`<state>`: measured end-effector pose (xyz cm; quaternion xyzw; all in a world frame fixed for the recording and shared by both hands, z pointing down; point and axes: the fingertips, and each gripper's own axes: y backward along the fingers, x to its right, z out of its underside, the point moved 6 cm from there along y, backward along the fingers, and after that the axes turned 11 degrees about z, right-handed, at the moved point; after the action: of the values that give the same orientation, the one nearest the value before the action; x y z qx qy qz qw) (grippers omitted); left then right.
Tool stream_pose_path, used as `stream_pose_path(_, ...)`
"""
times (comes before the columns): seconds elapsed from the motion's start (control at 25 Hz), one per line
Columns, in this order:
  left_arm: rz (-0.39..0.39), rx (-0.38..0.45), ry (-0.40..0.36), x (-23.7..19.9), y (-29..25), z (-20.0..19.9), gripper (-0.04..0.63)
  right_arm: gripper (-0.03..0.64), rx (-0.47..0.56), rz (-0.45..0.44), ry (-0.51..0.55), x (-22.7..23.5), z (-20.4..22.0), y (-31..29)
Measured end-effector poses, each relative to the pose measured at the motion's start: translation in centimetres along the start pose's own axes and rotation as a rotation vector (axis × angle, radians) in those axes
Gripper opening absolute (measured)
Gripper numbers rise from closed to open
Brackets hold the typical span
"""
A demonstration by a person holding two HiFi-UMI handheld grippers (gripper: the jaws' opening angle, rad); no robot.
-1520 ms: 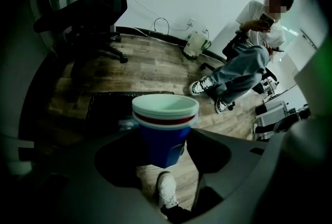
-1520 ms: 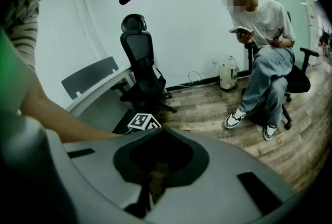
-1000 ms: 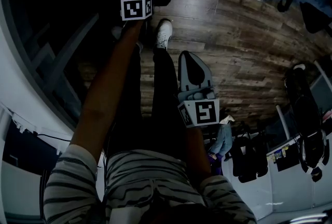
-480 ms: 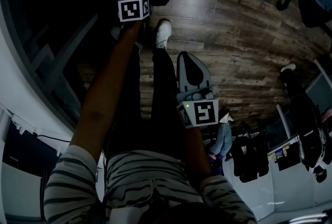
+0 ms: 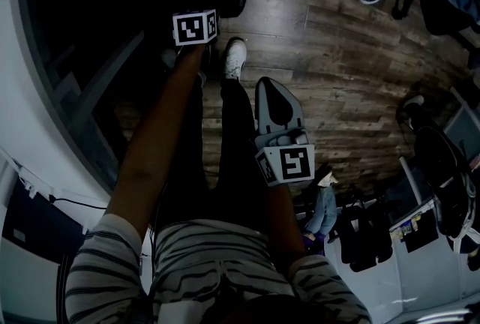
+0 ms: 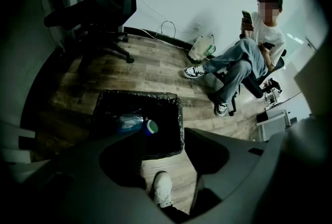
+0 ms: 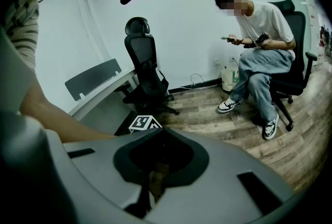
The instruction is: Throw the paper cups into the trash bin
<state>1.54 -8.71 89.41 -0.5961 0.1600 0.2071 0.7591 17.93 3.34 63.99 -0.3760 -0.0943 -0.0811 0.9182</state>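
Left claw [image 6: 163, 137]: jaws apart and closing, nothing between them; it hangs above the bin.
Right claw [image 7: 163, 129]: jaws together, empty; in the head view it sits at 5 o'clock from the left claw.
Square black bag-lined trash bin [image 6: 137, 94]: stands on the brown wooden plank floor [image 6: 155, 70].
Green-rimmed paper cup [image 6: 151, 126]: lies inside the bin, slightly toward 3 o'clock of its middle, beside a bluish item I cannot identify.
White shoe [image 6: 162, 186]: at the bin's 6 o'clock.
Seated person [image 6: 244, 57]: at the bin's 2 o'clock, well apart.
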Motion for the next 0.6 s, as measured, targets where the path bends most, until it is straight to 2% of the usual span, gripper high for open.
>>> stream_pose_path(0.6, 0.002, 0.069, -0.031, 2.3, 5.7, -1.7, 0.158, 0.009, 0.072, -0.015, 0.026, -2.2, -3.5, 2.2)
